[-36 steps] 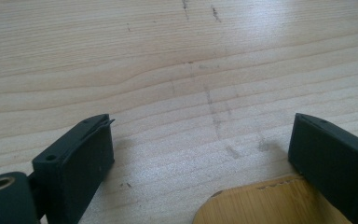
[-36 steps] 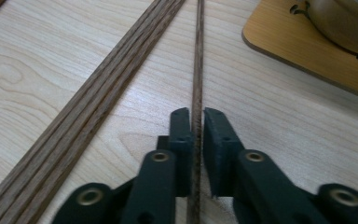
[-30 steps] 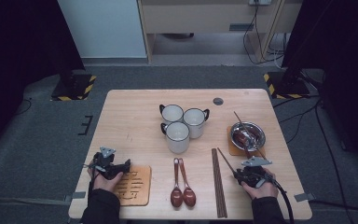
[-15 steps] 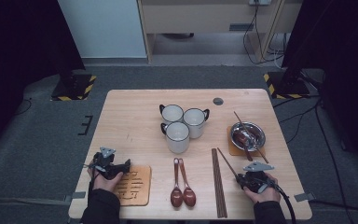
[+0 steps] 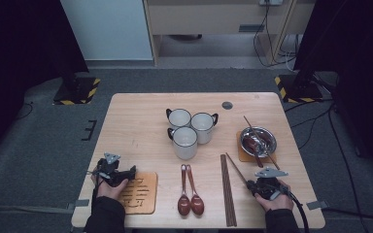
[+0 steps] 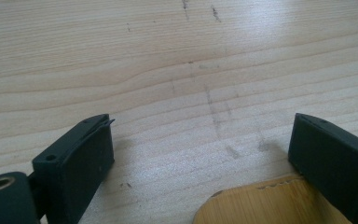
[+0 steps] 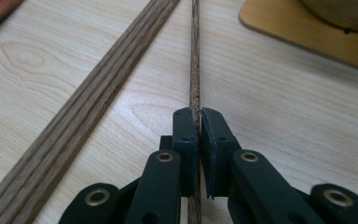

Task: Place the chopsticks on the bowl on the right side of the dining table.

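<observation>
A single dark wooden chopstick lies slanted on the table, and my right gripper is shut on its near end; the jaws have just been closing on it. From above, that chopstick runs up and left from my right gripper, beside a straight bundle of chopsticks. My left gripper stands open low over bare wood, nothing between its jaws, with a bamboo coaster just under its right jaw. In the high view my left gripper sits at the coaster's upper left corner.
Two brown spoons lie left of the chopstick bundle. Three white mugs stand mid-table. A metal bowl holding utensils rests on a coaster at the right. The table edge runs close below both hands.
</observation>
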{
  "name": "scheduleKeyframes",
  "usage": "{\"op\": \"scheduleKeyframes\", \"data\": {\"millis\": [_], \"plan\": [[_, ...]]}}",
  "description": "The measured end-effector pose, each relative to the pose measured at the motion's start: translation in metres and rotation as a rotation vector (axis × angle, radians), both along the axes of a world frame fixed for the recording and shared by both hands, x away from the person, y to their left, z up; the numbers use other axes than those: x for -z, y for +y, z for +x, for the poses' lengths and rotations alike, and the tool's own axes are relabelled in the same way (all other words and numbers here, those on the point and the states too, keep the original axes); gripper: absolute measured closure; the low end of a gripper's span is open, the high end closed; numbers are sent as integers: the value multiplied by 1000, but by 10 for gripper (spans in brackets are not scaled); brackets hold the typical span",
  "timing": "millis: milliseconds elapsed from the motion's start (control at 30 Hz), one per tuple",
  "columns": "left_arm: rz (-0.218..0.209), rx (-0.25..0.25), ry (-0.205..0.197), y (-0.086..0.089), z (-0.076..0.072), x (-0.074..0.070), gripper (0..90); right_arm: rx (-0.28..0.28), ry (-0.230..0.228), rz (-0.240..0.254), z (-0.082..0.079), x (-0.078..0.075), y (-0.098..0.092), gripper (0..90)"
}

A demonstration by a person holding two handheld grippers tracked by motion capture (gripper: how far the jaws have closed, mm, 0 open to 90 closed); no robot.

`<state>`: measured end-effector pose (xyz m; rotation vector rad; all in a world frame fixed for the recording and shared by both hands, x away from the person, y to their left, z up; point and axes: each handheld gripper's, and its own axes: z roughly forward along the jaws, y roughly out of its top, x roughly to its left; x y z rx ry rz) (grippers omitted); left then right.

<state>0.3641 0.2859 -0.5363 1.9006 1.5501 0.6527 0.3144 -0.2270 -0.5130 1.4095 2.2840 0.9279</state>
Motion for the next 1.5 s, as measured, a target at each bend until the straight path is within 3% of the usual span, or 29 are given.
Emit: {"op": "scheduleKeyframes", "data": {"millis": [700, 1200, 1500], "plan": [[0, 0, 0, 0, 0, 0, 56, -7, -70, 94, -3, -31, -8, 852], [0, 0, 0, 0, 0, 0, 57, -20, -126, 109, -7, -52, -11, 853], [0, 0, 0, 0, 0, 0, 56, -25, -149, 160, -10, -67, -12, 853]]}}
